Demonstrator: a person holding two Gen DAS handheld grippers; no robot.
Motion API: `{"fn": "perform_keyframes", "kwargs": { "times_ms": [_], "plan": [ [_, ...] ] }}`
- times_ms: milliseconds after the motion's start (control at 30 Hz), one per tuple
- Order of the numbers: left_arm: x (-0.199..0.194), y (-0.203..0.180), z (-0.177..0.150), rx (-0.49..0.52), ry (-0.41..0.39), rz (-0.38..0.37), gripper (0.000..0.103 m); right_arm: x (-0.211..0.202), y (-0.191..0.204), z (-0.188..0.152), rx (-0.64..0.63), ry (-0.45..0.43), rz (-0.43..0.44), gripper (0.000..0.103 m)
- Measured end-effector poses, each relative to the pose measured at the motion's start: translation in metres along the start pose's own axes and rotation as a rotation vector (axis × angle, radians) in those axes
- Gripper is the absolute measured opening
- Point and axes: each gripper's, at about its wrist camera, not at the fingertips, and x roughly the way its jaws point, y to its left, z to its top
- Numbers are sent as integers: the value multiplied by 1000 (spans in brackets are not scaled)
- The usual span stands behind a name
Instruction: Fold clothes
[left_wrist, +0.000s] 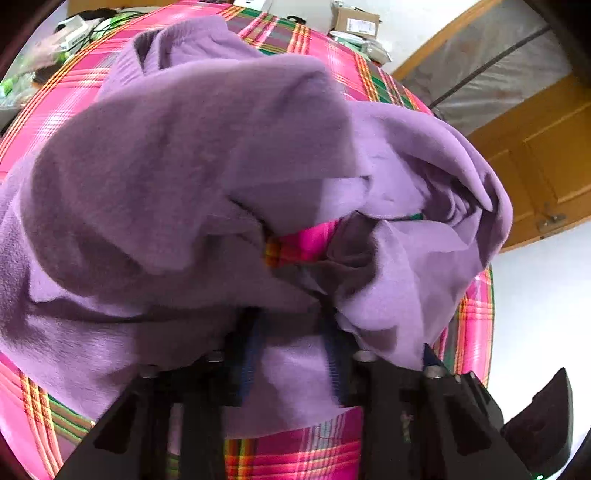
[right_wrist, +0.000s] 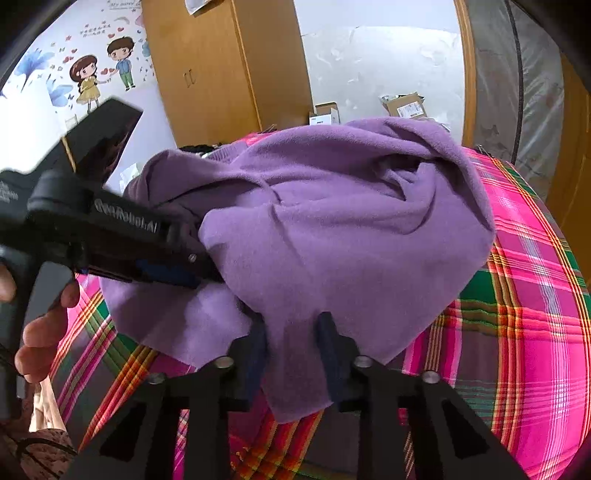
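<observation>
While the purple fleece garment (right_wrist: 332, 221) lies bunched in a high heap on the pink plaid bedcover (right_wrist: 517, 295), we note both tools have hold of its near edge. Our right gripper (right_wrist: 291, 354) pinches a hanging flap of the fleece between its blue pads (right_wrist: 328, 350); the cloth fills the gap. Our left gripper (left_wrist: 291, 354) likewise has its fingers (left_wrist: 334, 354) closed on a fold at the near hem, seen from the right wrist entering the heap from the left, with a hand (right_wrist: 44, 325) on its handle.

Far behind stand a wooden wardrobe (right_wrist: 221, 74), cardboard boxes (right_wrist: 404, 105) and a cartoon wall sticker (right_wrist: 103, 70).

Risks, as we judge them: each pinch may hold several layers, so lifting could drag the whole bundle up instead of spreading it. Either grip sits close to the fabric's edge, and thick fleece could slip free under a pull. We cannot tell which part of the garment each holds.
</observation>
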Motion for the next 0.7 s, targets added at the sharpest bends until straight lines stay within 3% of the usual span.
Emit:
{"fn": "perform_keyframes", "kwargs": {
  "times_ms": [33,133,300,700],
  "plan": [
    [-1,5,0,-14,-11,-18,4,0,-1,0,3,-1,0,21],
    [-4,15,-2,-54,-23,-69,3,-1,-2,1,-4,-3,-2,17],
    [-13,18,-5,-29,-47,-96,2,-4,-8,5,-3,-20,-3,14],
    [-25,39,-12,-24,-67,-43,0,-23,-37,19,41,-105,-79,9]
  ]
}}
